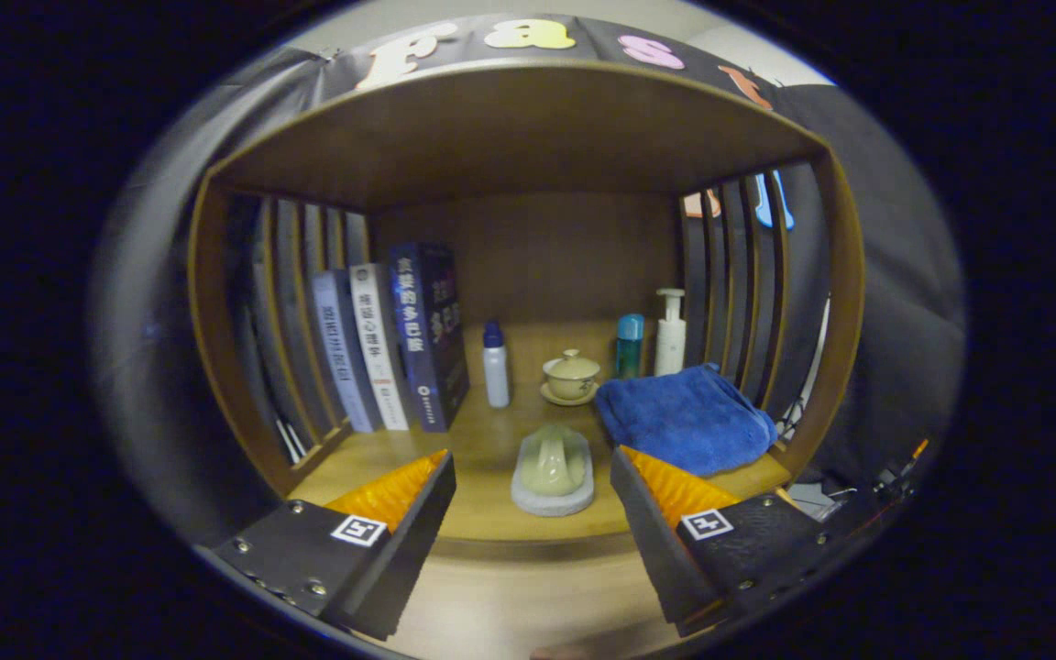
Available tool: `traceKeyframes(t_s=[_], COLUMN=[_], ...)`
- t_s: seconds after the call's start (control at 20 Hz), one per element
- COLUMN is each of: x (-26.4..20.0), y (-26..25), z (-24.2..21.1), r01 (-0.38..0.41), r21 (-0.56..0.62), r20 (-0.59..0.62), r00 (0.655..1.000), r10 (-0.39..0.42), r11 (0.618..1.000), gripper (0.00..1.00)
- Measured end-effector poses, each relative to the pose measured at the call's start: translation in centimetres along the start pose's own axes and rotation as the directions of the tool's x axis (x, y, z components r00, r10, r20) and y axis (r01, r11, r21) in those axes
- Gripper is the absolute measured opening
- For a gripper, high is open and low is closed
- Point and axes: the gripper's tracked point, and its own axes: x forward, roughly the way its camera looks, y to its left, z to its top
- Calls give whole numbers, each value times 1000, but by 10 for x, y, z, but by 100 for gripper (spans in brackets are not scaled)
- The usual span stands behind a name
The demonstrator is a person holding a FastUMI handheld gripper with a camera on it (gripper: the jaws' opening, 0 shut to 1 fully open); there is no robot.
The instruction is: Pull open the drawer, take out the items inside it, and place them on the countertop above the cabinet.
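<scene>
My gripper (532,456) is open, its fingers spread wide over the front edge of the wooden countertop (482,440). Between the fingertips, touching neither one, a pale green ceramic piece (554,458) sits on a grey stone-like coaster (551,502) near that front edge. Below the edge, under the fingers, lies a lighter wooden surface (510,596); I cannot tell whether it is the drawer.
The countertop sits inside a wooden shelf frame with slatted sides (748,293). Three upright books (390,348) stand at the left. Behind are a white bottle with a blue cap (495,365), a lidded tea bowl (570,376), a teal bottle (629,345) and a pump bottle (670,332). A folded blue towel (686,417) lies at the right.
</scene>
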Motion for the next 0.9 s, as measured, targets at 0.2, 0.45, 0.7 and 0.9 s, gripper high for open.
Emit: traceKeyframes(t_s=[0.2, 0.45, 0.7, 0.9], x=[-65, -140, -176, -190], y=[15, 7, -7, -19], z=[7, -1, -29, -68], r01=[-73, -75, -74, -60], r21=[-17, -34, -3, 2], r20=[44, 92, 76, 45], r00=[996, 993, 994, 997], r10=[74, 78, 74, 60], r11=[997, 997, 997, 998], gripper=[100, 100, 100, 100])
